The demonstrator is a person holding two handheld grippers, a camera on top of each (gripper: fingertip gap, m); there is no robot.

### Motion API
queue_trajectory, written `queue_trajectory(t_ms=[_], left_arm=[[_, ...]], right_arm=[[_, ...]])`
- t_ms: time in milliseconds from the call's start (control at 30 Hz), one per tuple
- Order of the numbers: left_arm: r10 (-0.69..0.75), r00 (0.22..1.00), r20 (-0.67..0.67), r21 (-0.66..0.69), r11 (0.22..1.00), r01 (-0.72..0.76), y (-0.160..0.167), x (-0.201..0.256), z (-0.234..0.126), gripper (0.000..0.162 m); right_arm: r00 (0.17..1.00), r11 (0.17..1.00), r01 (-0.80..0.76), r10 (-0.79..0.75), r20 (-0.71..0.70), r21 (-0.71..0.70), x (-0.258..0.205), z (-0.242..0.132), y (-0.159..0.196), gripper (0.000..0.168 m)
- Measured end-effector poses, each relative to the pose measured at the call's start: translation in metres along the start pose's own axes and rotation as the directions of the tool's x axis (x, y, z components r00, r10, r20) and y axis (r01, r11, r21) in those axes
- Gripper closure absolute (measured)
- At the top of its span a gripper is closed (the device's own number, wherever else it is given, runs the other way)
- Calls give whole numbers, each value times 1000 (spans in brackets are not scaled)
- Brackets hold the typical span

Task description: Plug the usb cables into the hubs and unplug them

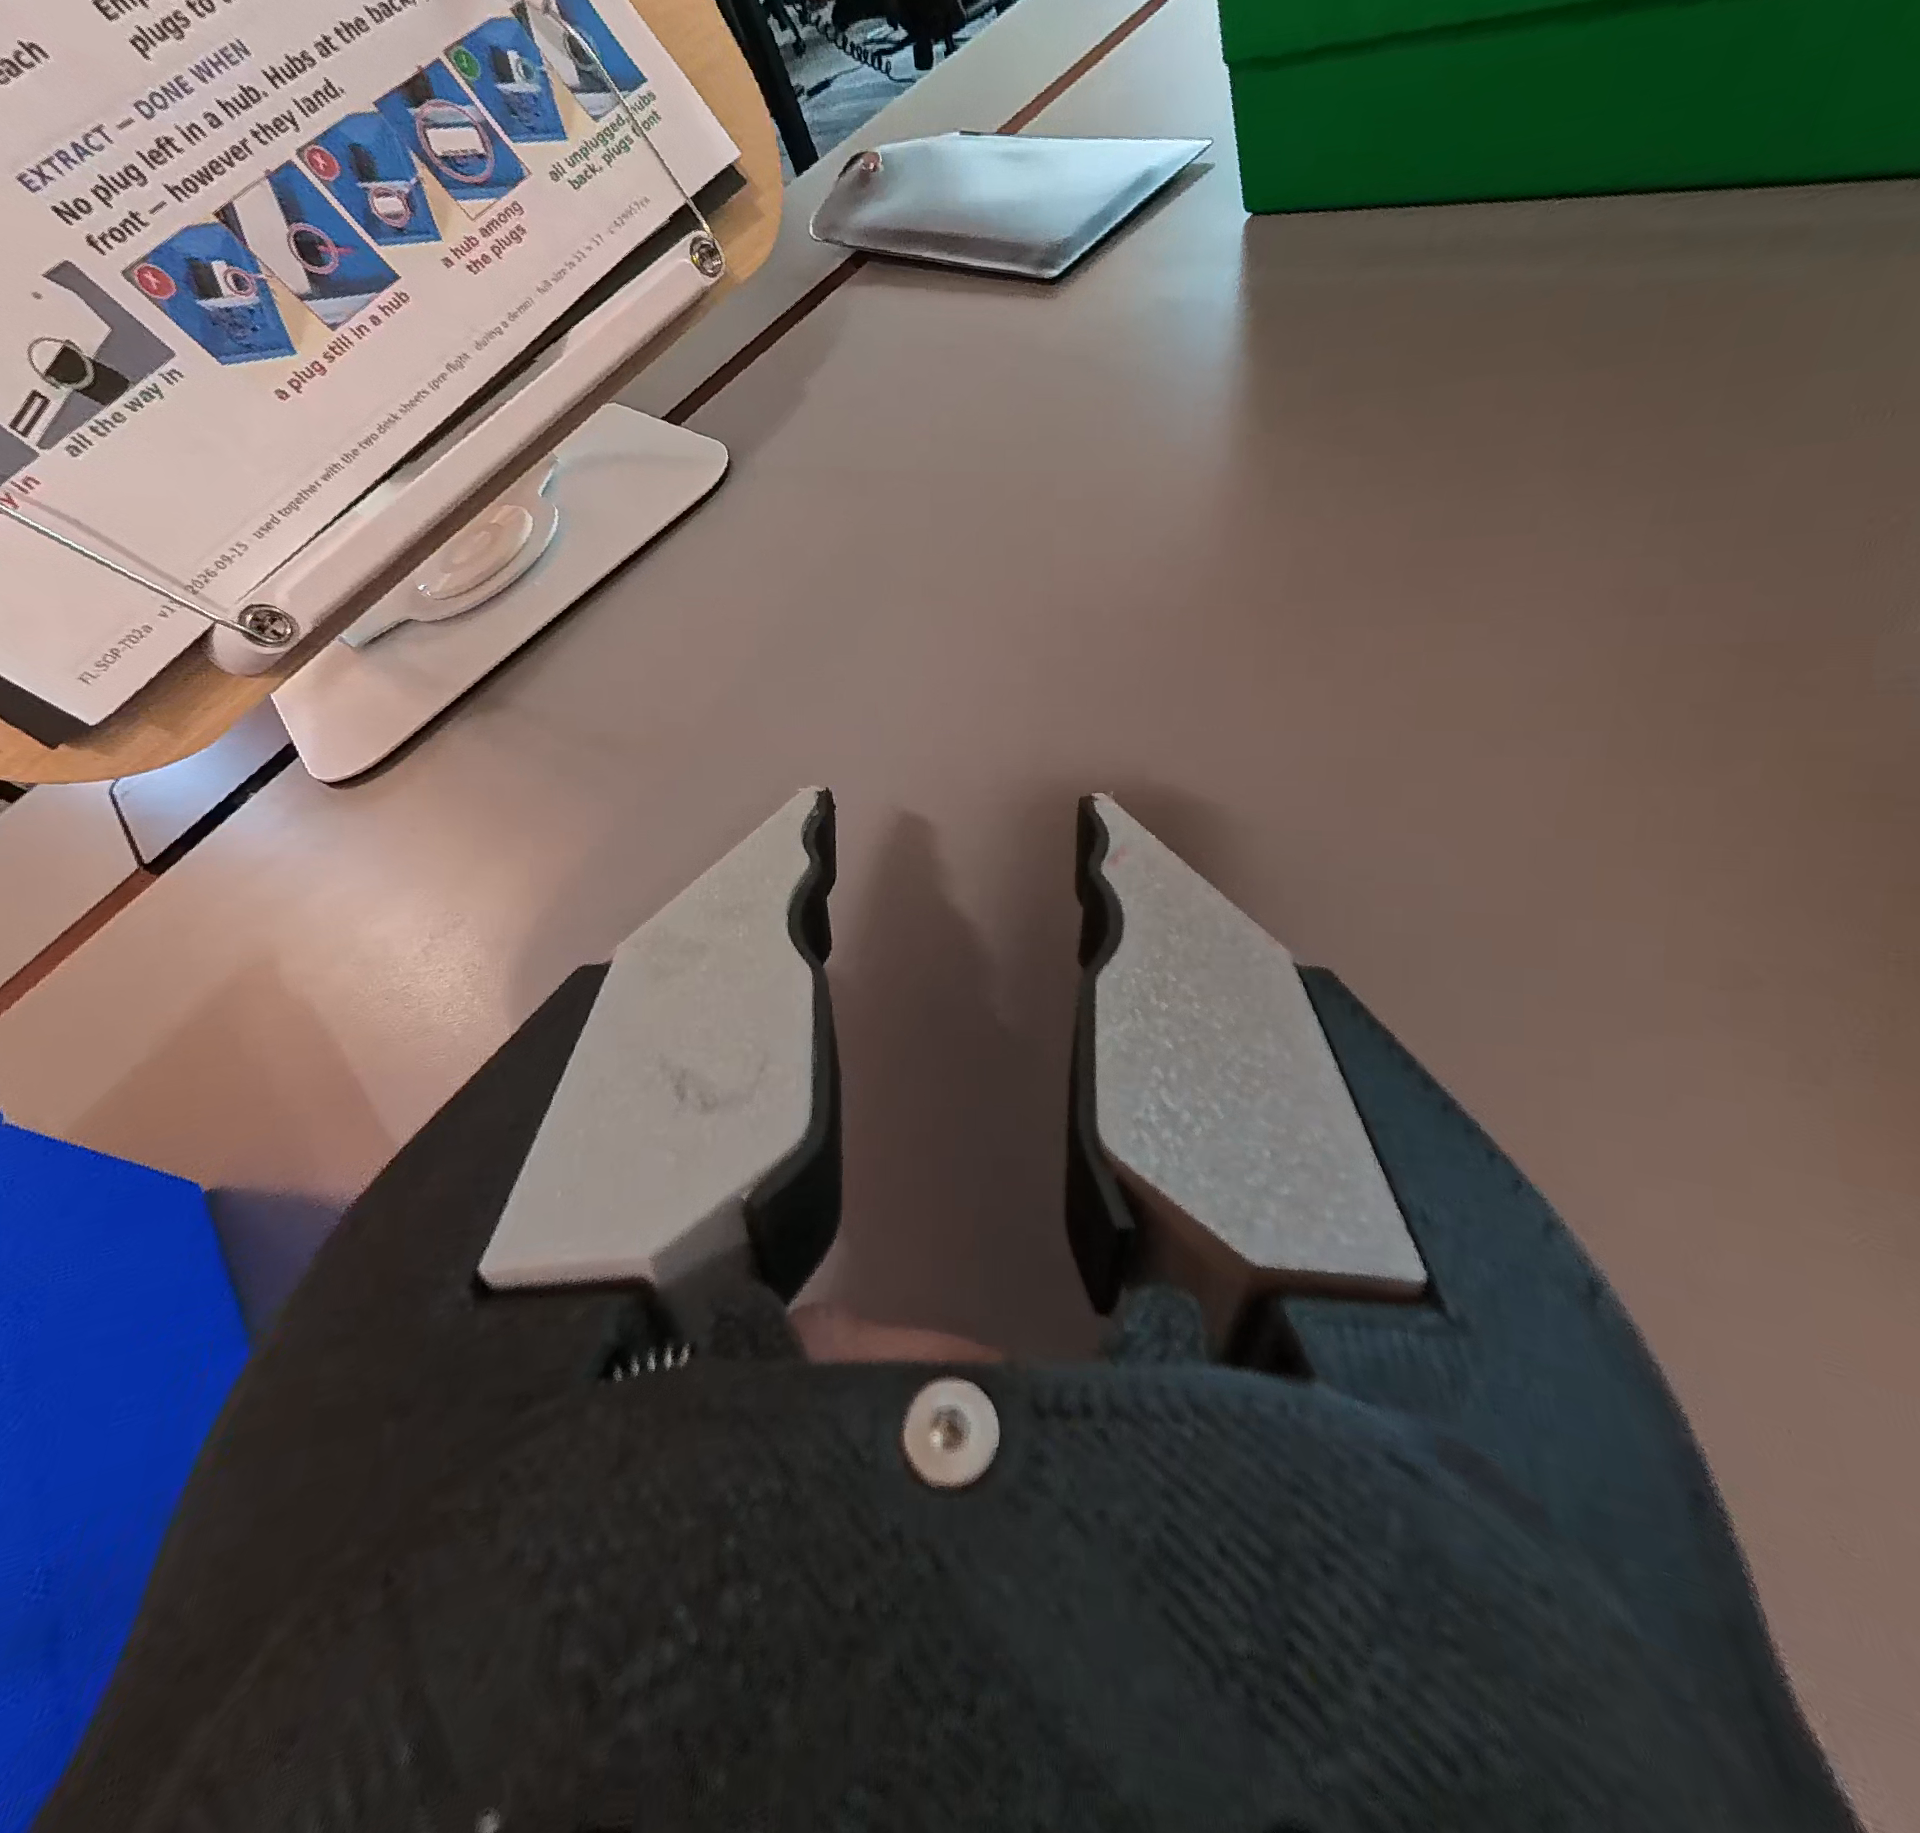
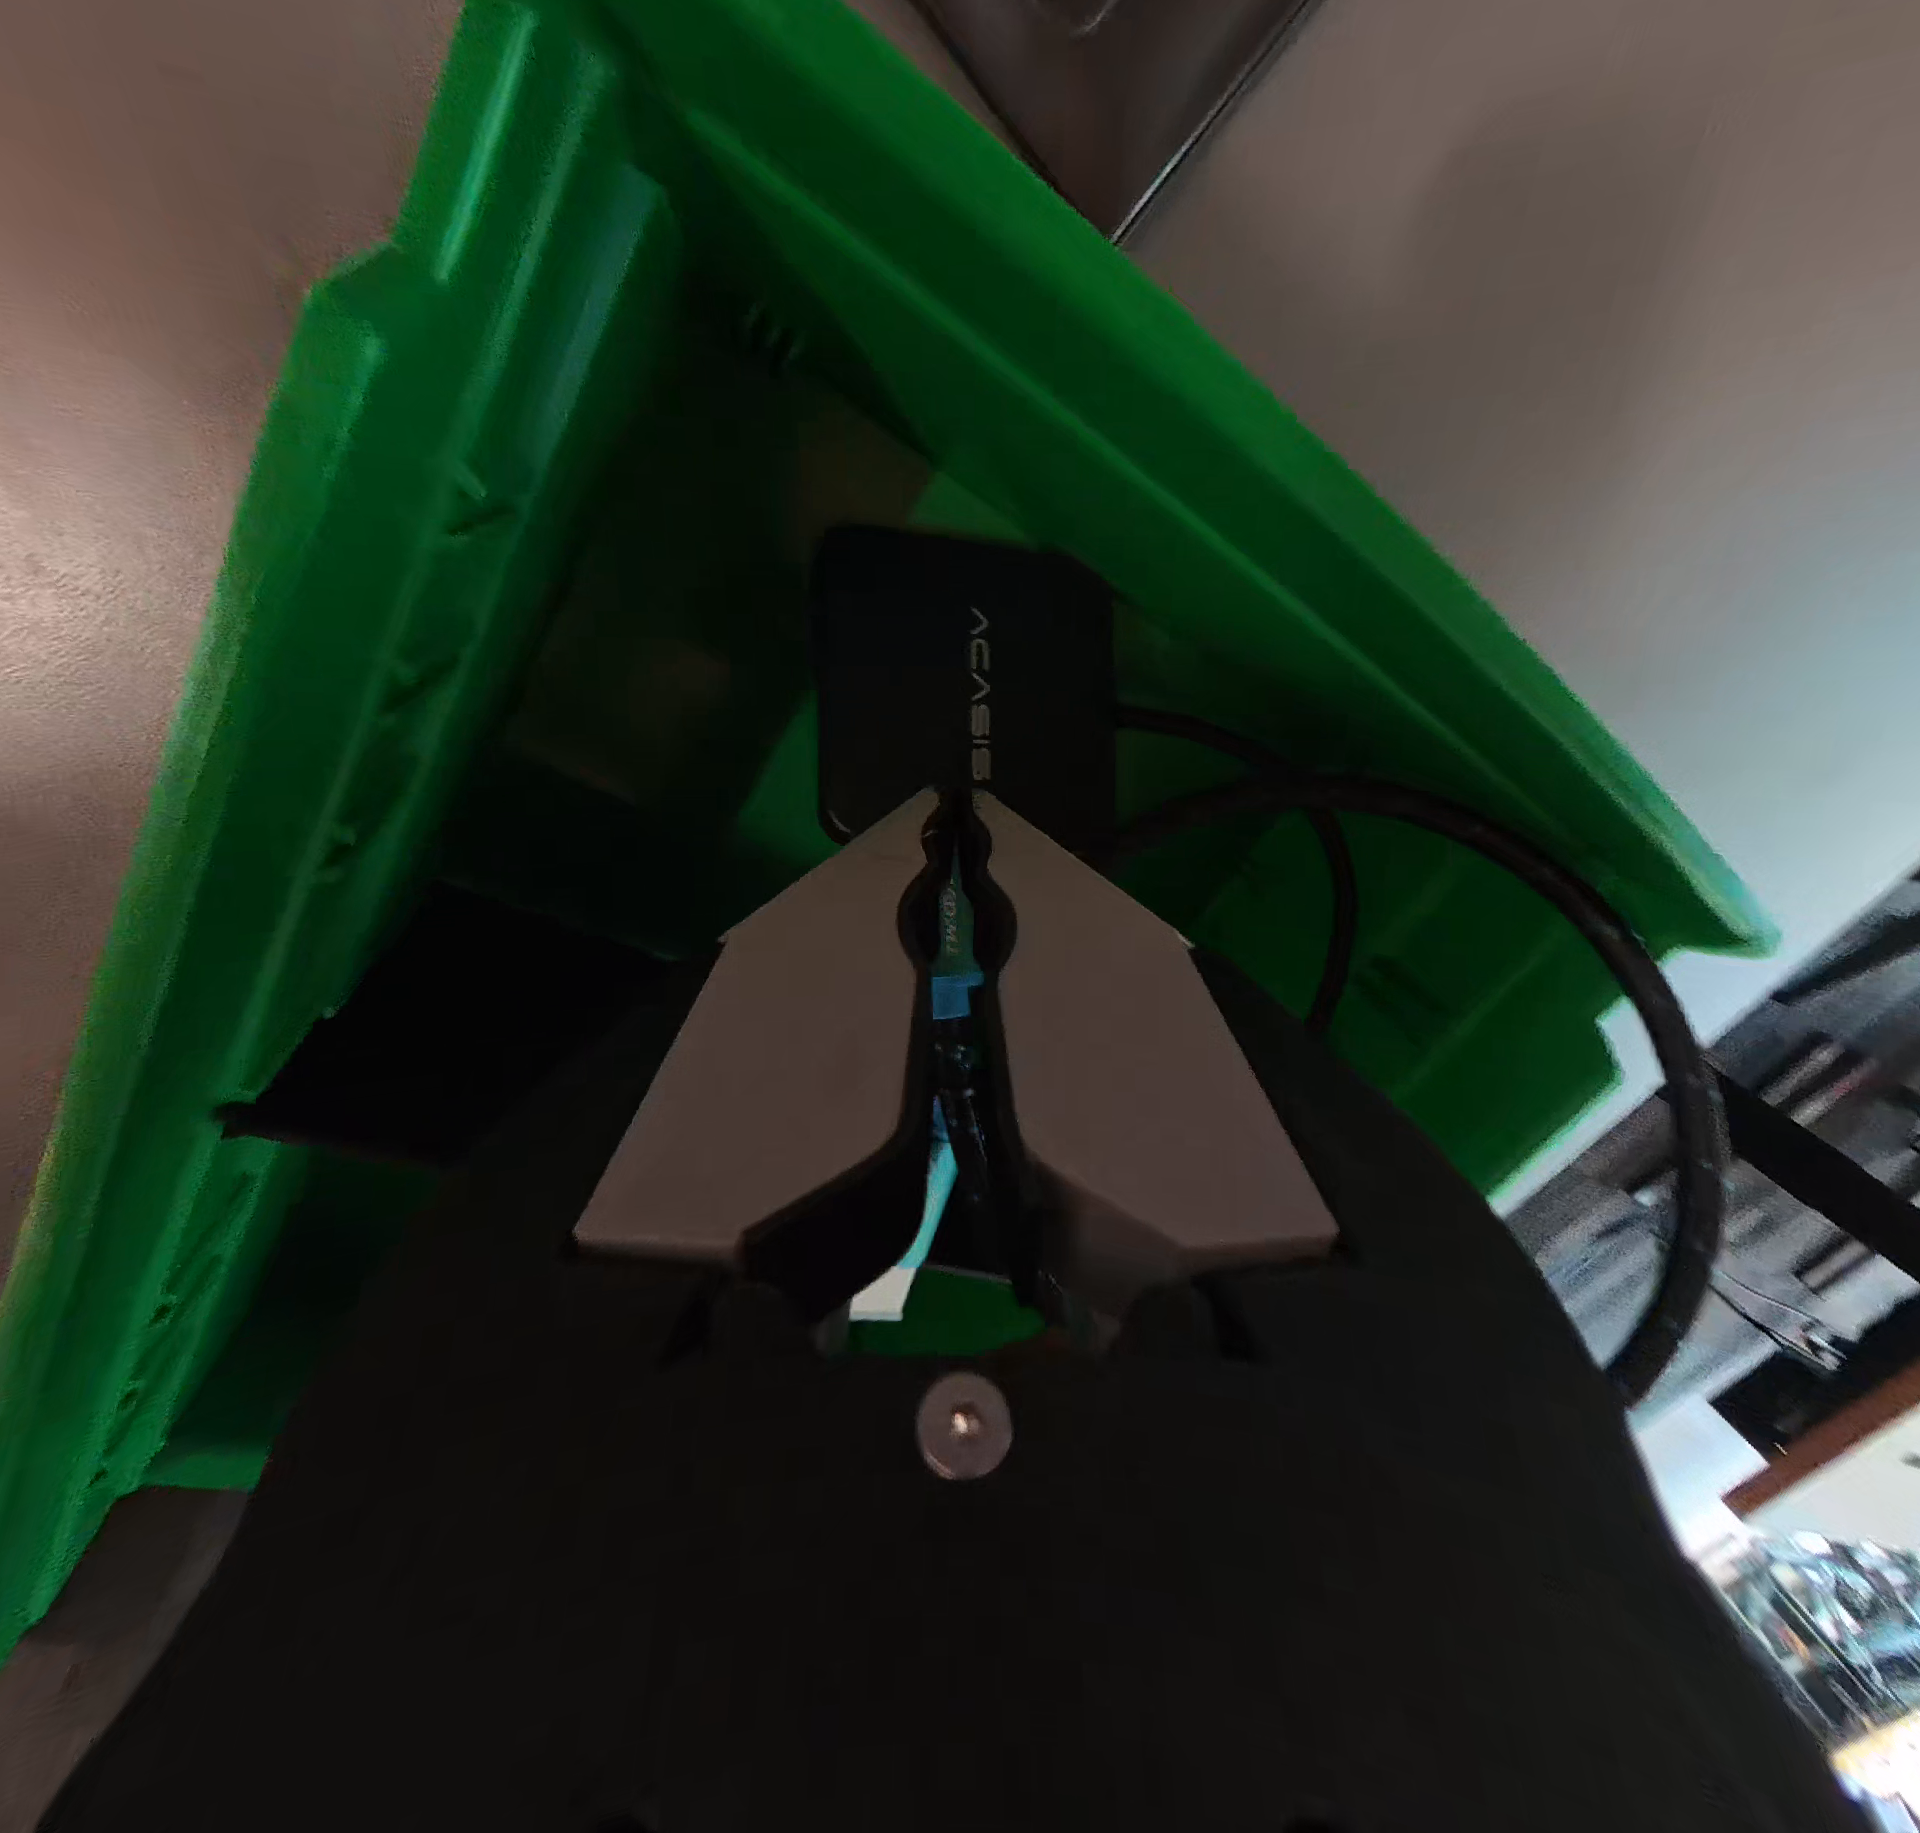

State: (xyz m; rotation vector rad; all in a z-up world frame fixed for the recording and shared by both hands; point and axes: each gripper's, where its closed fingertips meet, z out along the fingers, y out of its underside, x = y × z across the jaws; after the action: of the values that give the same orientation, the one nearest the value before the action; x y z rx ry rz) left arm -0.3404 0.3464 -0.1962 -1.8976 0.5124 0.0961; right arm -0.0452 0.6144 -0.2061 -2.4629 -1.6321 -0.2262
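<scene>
Only the left wrist view shows a blue cloth [image 1: 94, 1420] at its near left edge, a white stand [image 1: 499, 578] carrying a printed sheet [image 1: 312, 204] farther left on the table [image 1: 1351, 588], a flat silver pouch [image 1: 997, 199] beyond it by the table seam, and the green bin [image 1: 1558, 58] as an outer wall at the far right. Only the right wrist view looks into that bin [image 2: 499, 495], with a black device [image 2: 956, 671] and its looping black cable [image 2: 1662, 1056].

The left gripper [image 1: 954, 812] hangs low over bare table, pointing along it, jaws moderately apart and empty.

The right gripper [image 2: 954, 827] tips down over the bin's interior. Its tips are pressed together on the device's near edge, where blue-tagged cabling runs back between the fingers [image 2: 800, 1056]. The device sits over the bin's middle; whether it rests on the floor cannot be told.
</scene>
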Motion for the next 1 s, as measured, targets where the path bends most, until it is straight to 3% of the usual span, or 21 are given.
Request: queue_trajectory(t_ms=[100,200,267,367,433,500,600,700,833,1000], left_arm=[[13,1000,-1,-5,1000,-13,1,2,0,118],[4,1000,-4,-9,1000,-4,1,1,0,117],[-18,1000,-4,-9,1000,18,2,-1,0,116],[-47,999,-8,-3,999,47,1,-3,-1,116],[-57,998,-7,1,998,57,1,-4,-1,116],[-64,998,-5,3,998,64,1,-5,-2,115],[-73,997,-5,8,997,73,1,-6,-2,114],[-88,996,3,18,996,88,0,-9,-3,112],[-94,996,-4,16,995,94,0,-8,-3,106],[-105,994,-38,-34,994,104,6,-3,0,93]], right_arm=[[994,995,-15,25,-105,96,7,-19,-14,168],[985,936,-72,120,-120,345,-4,-66,-36,168],[989,815,-111,147,-19,568,-35,-107,-54,152],[981,555,-189,72,180,810,-99,-164,-73,132],[954,424,-261,-27,300,868,-146,-185,-78,114],[910,368,-323,-131,393,872,-191,-189,-82,100],[867,354,-355,-222,447,865,-245,-172,-98,91],[898,373,-275,-230,375,886,-274,-138,-120,92],[947,406,-129,-220,234,905,-286,-96,-144,92],[959,444,-63,-220,177,894,-293,-69,-146,91]])
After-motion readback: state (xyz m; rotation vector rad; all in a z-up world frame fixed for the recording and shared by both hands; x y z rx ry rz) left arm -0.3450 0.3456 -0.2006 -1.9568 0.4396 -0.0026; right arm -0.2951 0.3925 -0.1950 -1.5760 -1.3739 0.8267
